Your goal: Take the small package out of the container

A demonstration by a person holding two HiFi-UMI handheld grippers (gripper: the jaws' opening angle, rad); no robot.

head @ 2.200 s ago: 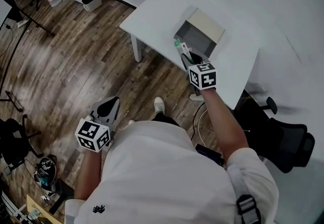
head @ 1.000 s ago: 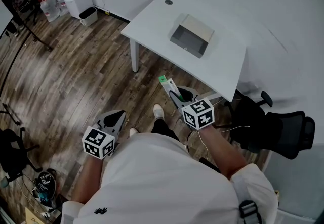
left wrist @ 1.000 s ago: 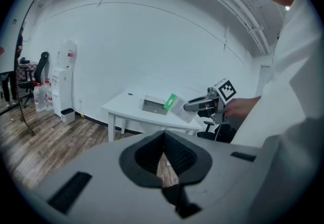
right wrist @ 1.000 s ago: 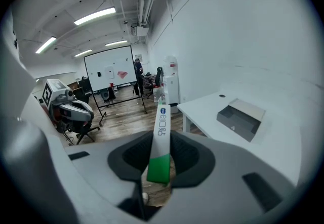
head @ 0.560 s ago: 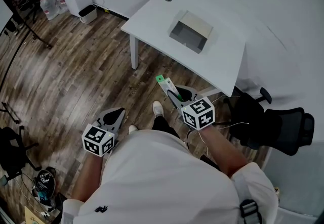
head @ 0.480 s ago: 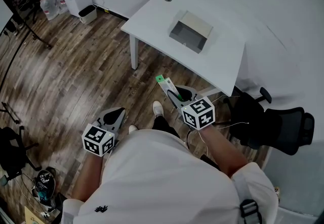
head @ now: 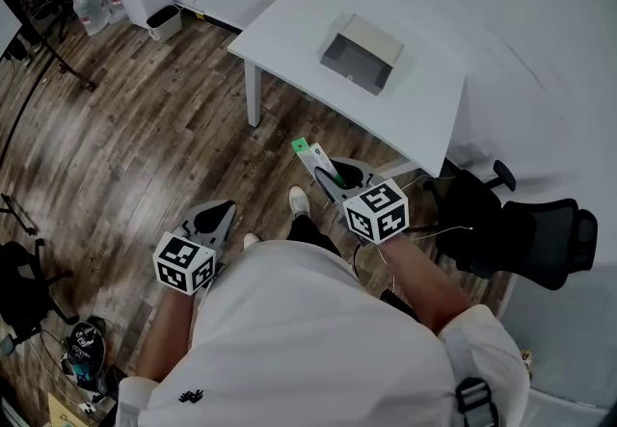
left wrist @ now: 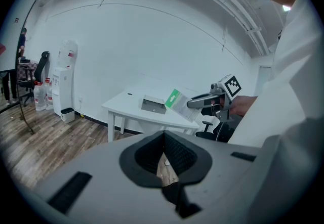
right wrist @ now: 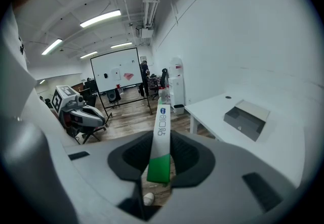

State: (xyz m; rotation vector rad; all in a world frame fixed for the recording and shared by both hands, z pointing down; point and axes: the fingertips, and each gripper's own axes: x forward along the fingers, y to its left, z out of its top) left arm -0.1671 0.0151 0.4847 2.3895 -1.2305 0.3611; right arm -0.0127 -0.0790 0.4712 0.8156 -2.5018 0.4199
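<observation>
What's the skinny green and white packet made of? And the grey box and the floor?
The flat white-and-green packet, gripped in the right claw, looks like smooth printed card or plastic: stiff, straight edges. The open grey box looks like matte plastic or metal: even colour, crisp walls. The brown floor looks like wood or laminate: grain and plank seams.
</observation>
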